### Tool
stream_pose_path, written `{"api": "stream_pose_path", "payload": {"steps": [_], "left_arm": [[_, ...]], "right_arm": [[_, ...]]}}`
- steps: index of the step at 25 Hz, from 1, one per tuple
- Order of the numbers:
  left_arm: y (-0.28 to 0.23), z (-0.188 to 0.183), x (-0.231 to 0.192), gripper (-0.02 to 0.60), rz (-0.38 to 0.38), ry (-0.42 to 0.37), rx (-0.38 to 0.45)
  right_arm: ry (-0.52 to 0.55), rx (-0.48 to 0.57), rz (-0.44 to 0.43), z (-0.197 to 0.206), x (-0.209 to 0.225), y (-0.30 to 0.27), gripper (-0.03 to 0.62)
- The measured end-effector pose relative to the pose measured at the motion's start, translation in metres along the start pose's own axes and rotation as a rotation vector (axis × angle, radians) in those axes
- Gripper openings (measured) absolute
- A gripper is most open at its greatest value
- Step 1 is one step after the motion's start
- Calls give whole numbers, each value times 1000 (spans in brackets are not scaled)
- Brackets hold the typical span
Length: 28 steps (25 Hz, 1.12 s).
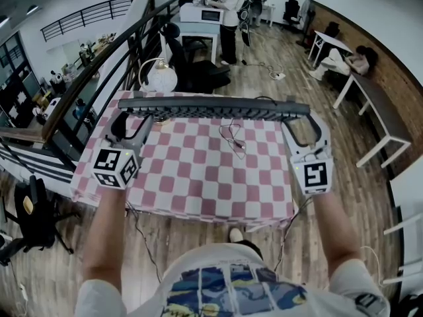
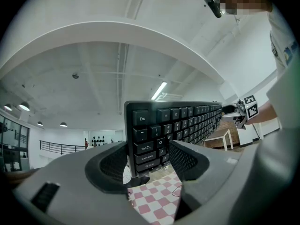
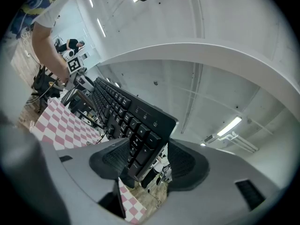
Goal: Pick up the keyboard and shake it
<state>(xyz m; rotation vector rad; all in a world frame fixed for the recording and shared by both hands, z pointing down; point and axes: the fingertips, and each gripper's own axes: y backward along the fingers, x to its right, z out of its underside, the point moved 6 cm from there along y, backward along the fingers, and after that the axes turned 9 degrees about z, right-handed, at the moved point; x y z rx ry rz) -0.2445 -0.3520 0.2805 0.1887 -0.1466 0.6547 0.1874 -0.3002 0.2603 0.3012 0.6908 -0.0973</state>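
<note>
The black keyboard (image 1: pixel 211 108) hangs in the air above the pink-and-white checkered table (image 1: pixel 198 177), held level by its two ends. My left gripper (image 1: pixel 135 121) is shut on its left end, and in the left gripper view the pads clamp the Esc and Tab corner of the keyboard (image 2: pixel 178 121). My right gripper (image 1: pixel 294 125) is shut on the right end, with the number-pad edge of the keyboard (image 3: pixel 126 116) between its pads. Both grippers point upward, so the ceiling fills their views. The left gripper (image 2: pixel 147 161) and right gripper (image 3: pixel 145 161) show the key side.
A thin cable (image 1: pixel 232 137) lies looped on the tablecloth under the keyboard. Behind the table are a white round lamp (image 1: pixel 161 78), a black office chair (image 1: pixel 192 65) and a stair railing (image 1: pixel 99 78). A person (image 1: pixel 231 12) stands far back. White benches (image 1: pixel 377 104) run along the right.
</note>
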Motion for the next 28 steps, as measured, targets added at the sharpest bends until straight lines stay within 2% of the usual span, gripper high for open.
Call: {"api": "stream_pose_path", "payload": {"steps": [28], "left_arm": [[-12, 12, 3, 268, 3, 14, -7]], "right_arm": [[9, -27, -12, 15, 0, -6, 252]]}}
